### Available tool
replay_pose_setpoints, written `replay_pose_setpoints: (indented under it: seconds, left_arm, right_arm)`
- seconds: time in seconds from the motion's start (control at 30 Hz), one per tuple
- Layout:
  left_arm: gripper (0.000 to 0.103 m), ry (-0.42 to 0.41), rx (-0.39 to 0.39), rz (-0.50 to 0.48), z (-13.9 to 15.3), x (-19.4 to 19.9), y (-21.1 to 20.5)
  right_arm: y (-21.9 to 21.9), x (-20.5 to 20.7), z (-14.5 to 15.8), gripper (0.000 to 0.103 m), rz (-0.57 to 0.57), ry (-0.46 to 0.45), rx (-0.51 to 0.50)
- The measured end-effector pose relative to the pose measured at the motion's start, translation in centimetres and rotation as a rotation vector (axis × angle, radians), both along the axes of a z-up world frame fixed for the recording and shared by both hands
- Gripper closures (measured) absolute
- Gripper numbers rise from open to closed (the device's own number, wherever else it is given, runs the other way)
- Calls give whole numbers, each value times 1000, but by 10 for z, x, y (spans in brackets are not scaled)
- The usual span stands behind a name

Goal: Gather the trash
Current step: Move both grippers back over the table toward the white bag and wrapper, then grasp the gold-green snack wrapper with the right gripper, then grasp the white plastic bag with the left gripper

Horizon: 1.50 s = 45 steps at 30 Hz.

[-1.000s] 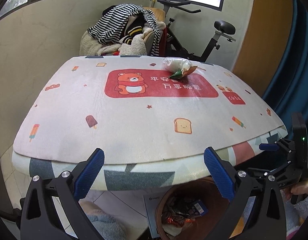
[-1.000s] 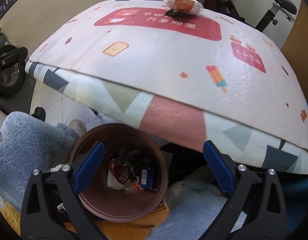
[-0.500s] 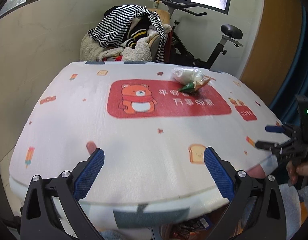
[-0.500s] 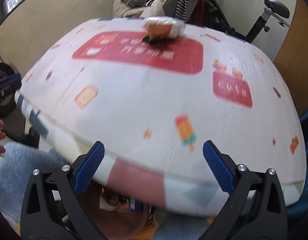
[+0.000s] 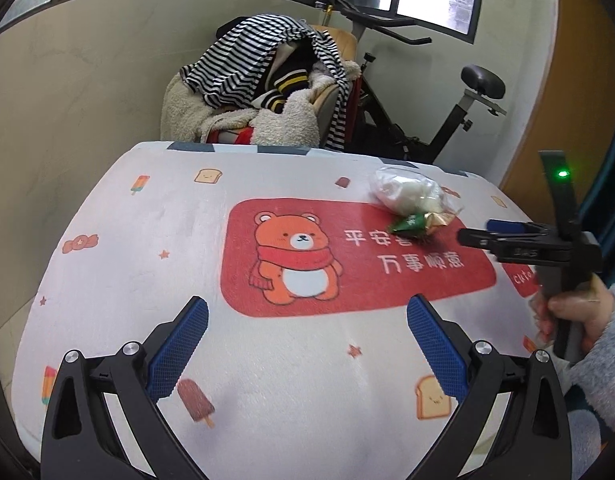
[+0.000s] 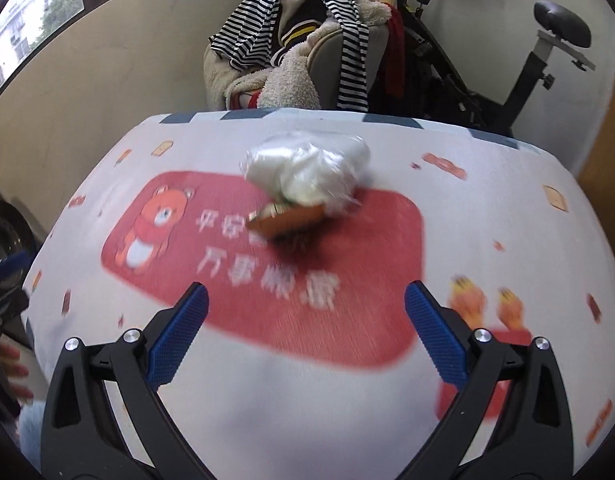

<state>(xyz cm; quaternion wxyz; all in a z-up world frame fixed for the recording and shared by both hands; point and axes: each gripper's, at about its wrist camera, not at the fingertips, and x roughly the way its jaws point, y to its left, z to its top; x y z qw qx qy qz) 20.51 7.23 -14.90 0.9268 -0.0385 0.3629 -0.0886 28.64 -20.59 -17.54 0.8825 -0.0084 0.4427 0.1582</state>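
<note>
A clear plastic bag with white stuff [image 5: 405, 191] [image 6: 307, 174] lies on the far part of the printed table cover [image 5: 155, 240] [image 6: 487, 208]. A small green wrapper [image 5: 409, 223] and an orange-gold wrapper [image 5: 439, 218] [image 6: 287, 220] lie against the bag's near side. My left gripper [image 5: 307, 344] hovers open over the near half of the table, empty. My right gripper [image 6: 305, 338] is open and empty too, pointing at the bag and wrappers from a short way off; in the left wrist view it appears side-on [image 5: 491, 236], held by a hand [image 5: 571, 312].
A chair piled with striped and fleecy clothes [image 5: 267, 88] [image 6: 299, 40] stands behind the table. An exercise bike [image 5: 447, 112] [image 6: 507, 60] is at the back right, beside an orange wall panel. The bin is out of view.
Both grippers rose from below the table edge, where the brown trash bin showed, and moved forward over the table. The right one has closed in on the bag and wrappers.
</note>
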Motion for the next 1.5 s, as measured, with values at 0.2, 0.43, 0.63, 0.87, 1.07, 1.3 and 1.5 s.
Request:
replay_pose_setpoints:
  seconds: [0.2, 0.43, 0.63, 0.87, 1.07, 1.3, 1.5]
  left_arm:
    - [6, 24, -6, 17, -11, 13, 9]
    - [6, 41, -16, 11, -15, 25, 7]
    - [6, 54, -43, -31, -13, 39, -15]
    - [6, 116, -209, -102, -13, 92, -56]
    - [32, 233, -401, -30, -26, 168, -78]
    - [33, 320, -500, 45, -44, 227, -97]
    - [62, 376, -462, 73, -62, 244, -118]
  right_arm:
    - [30, 43, -21, 20, -5, -5, -93]
    - [32, 41, -21, 52, 30, 14, -52]
    - [-4, 7, -13, 53, 2, 10, 2]
    - [-37, -33, -9, 53, -126, -32, 3]
    - [-69, -62, 3, 53, -216, -83, -47]
    - [-91, -76, 8, 53, -260, -88, -23]
    - [-124, -91, 13, 53, -281, -82, -7]
